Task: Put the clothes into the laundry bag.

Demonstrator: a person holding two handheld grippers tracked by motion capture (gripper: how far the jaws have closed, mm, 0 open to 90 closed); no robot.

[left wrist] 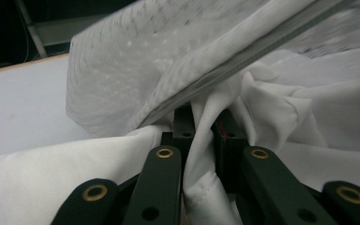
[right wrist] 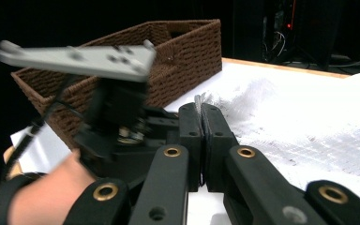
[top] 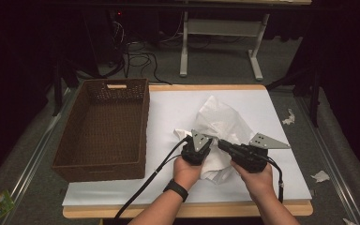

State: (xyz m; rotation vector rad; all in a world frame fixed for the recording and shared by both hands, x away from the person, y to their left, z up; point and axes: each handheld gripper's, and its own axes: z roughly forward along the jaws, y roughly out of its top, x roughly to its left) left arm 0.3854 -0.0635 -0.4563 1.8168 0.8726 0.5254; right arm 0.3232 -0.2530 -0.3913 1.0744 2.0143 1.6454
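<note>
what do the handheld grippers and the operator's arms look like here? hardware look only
Both grippers, left gripper and right gripper, are black, each with two flat black jaws on linkage bars with brass-ringed pivot holes. Each carries a grey three-cornered plate with small holes on top and trails a black cable. The forearms are bare, no sleeves; a black wristband sits on the left wrist.

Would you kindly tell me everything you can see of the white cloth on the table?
The crumpled white cloth lies bunched on the white-covered table, right of the brown woven basket. It looks thin, partly a sheer mesh-like fabric with a stitched hem. Its near part is lifted: the left gripper pinches a fold, and the right gripper clamps an edge.
</note>
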